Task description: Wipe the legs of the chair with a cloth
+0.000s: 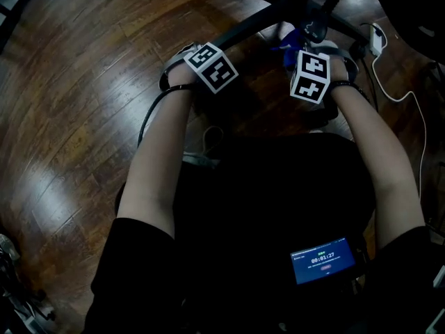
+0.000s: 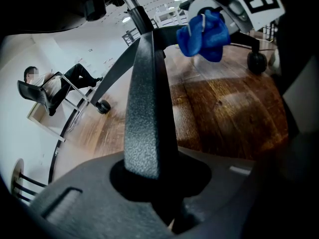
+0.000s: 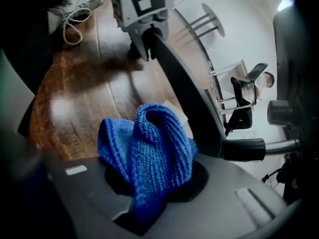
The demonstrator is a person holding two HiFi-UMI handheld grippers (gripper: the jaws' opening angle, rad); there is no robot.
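The left gripper (image 2: 149,171) clamps a chair leg (image 2: 149,93); the right gripper (image 3: 147,198) pinches the cloth (image 3: 149,148) beside it; wiping likely unfinished

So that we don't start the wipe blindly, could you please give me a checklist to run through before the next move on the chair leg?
1. Cloth gripped: ok. The blue cloth is bunched in the right tongs.
2. Leg steadied: ok. The left tongs are shut on the black chair leg.
3. Cloth touching the leg: cannot tell; it sits beside the leg.
4. Hazards nearby: not ok. A white cable trails close by.
5. Leg already clean: cannot tell.
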